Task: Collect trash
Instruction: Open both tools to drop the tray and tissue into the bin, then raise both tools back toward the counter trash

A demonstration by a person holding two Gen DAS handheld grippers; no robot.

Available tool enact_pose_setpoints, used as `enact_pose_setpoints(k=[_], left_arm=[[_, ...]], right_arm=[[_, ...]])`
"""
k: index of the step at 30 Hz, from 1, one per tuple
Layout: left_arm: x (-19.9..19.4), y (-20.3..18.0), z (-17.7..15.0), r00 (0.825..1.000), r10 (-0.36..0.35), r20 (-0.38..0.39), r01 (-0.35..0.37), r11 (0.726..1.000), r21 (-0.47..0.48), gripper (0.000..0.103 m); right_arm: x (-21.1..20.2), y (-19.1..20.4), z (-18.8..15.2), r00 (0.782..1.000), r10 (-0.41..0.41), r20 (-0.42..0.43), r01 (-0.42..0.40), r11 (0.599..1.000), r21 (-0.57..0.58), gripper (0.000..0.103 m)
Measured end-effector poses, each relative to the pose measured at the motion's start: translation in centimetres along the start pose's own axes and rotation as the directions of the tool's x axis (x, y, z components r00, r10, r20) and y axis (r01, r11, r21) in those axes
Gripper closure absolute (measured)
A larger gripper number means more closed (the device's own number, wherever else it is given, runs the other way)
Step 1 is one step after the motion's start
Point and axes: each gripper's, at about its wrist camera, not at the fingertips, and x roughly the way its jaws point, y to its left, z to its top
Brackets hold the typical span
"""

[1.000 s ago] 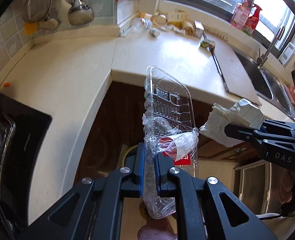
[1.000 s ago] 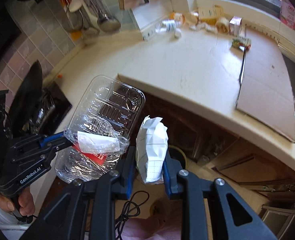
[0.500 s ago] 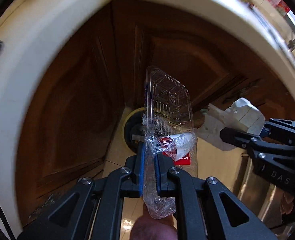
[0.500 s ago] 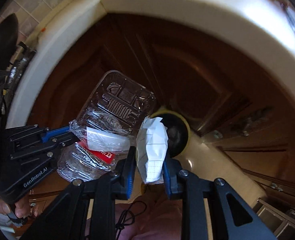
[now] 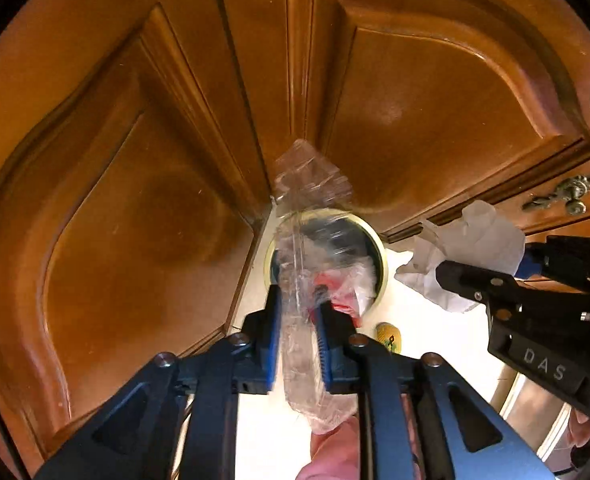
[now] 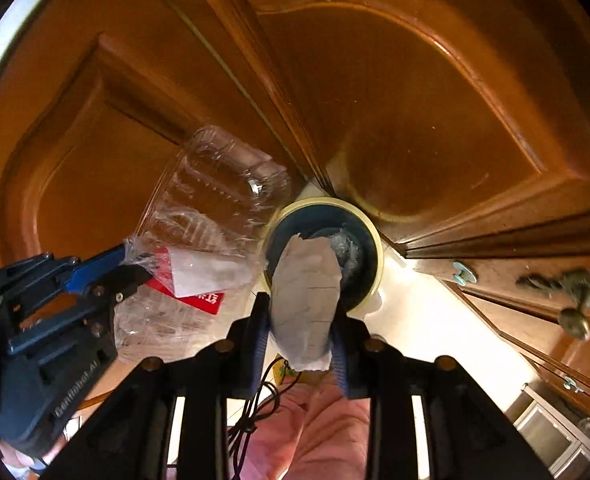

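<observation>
A clear plastic container [image 5: 311, 184] with film and a red label hangs over a round yellow-rimmed trash bin [image 5: 383, 264] on the floor. My left gripper [image 5: 297, 300] points straight down at the bin. Its jaws are opening, and the container looks blurred between them, loose from the pads. In the right wrist view the container [image 6: 215, 192] still hangs at the left gripper's [image 6: 131, 264] tips, beside the bin [image 6: 379, 256]. My right gripper [image 6: 301, 308] has crumpled white paper [image 6: 305, 300] between its pads above the bin. Its jaws are opening and the paper still touches both pads.
Brown wooden cabinet doors [image 5: 435, 92] close in behind and beside the bin. A brass handle [image 6: 575, 296] juts out on the right. A person's pink-clad leg [image 6: 315, 432] and a black cable [image 6: 255, 412] lie below the grippers. A small yellow object [image 5: 389, 336] sits on the floor.
Both grippers dropped from counter height to just above the floor bin. The left jaws have parted and the container is slipping. The right jaws widened slightly around the paper.
</observation>
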Motion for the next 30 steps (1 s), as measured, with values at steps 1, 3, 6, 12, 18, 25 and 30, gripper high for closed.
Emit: enact_pose_setpoints(k=[1, 3, 6, 12, 18, 25, 30], left_arm=[[0.1, 0.0, 0.0, 1.0, -0.003, 0.001, 0.003, 1.0, 0.0, 0.08], [0.4, -0.1, 0.1, 1.0, -0.015, -0.001, 0.015, 1.0, 0.003, 0.073], [0.7, 0.2, 0.1, 1.0, -0.021, 0.0, 0.021, 1.0, 0.007, 0.058], [0.1, -0.1, -0.5, 0.999, -0.034, -0.006, 0.034, 0.999, -0.015, 0.055], [-1.5, 0.4, -0.8, 0.999, -0.041, 0.001, 0.041, 0.999, -0.024, 0.053], [-4.9, 0.2, -1.2, 0.999, -0.037, 0.038, 0.038, 0.999, -0.004, 0.051], [-9.4, -0.3, -1.2, 0.995, -0.048, 0.088, 0.046, 0.999, 0.018, 0.049]], right_arm=[[0.2, -0.1, 0.2, 1.0, -0.002, -0.006, 0.002, 1.0, 0.006, 0.072], [0.5, -0.2, 0.6, 1.0, -0.007, -0.015, 0.007, 1.0, 0.012, 0.067], [0.7, 0.0, 0.7, 1.0, -0.011, -0.013, 0.012, 1.0, 0.017, 0.063], [0.6, -0.1, 0.2, 1.0, -0.006, -0.002, 0.006, 1.0, 0.02, 0.06], [-0.5, -0.3, -0.8, 1.0, 0.013, 0.017, -0.013, 0.999, 0.038, 0.06], [-4.6, 0.2, -2.4, 0.997, 0.035, 0.07, -0.039, 0.998, 0.045, 0.06], [-10.2, 1.1, -3.9, 0.988, 0.034, 0.148, -0.04, 0.999, 0.037, 0.06]])
